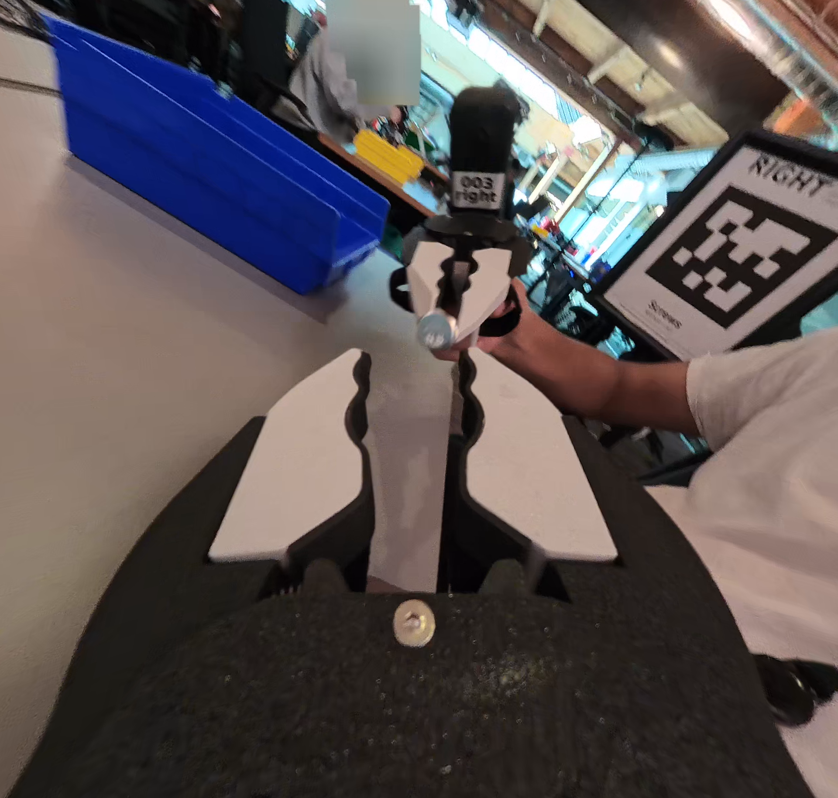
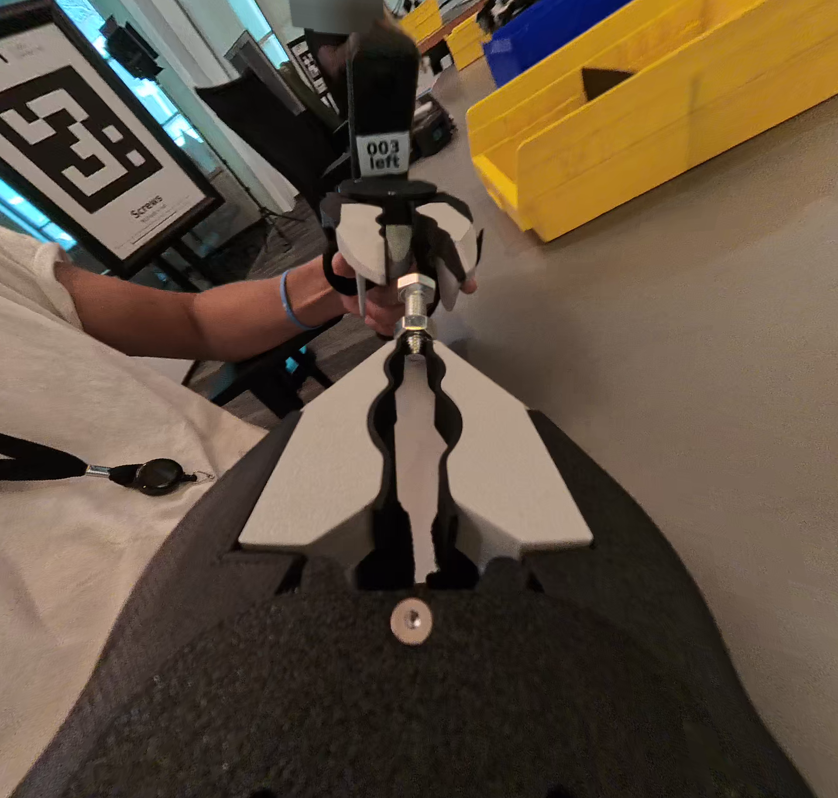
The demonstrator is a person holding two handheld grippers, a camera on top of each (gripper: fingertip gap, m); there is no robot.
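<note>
My right gripper point(image 2: 415, 348) is shut on the threaded end of a silver bolt point(image 2: 415, 300), held above the table. A hex nut point(image 2: 413, 323) sits on the shank just past my fingertips, and the hex head point(image 2: 415, 283) points away from me. My left gripper point(image 1: 412, 359) is open and holds nothing. In the right wrist view the left gripper point(image 2: 408, 273) faces mine with its fingers point(image 2: 362, 241) spread either side of the bolt head, not pressing on it. In the left wrist view the right gripper point(image 1: 446, 318) shows the bolt's round head point(image 1: 436, 331) just beyond my tips.
A blue bin point(image 1: 204, 155) stands on the beige table point(image 1: 90, 368) at the left. A yellow bin point(image 2: 635, 119) and another blue bin point(image 2: 567, 14) stand at the far right. A framed black-and-white marker sign point(image 1: 734, 250) stands beside the table. A person's arms hold both grippers. Across from one pair of fingers to the other is roughly 4 cm.
</note>
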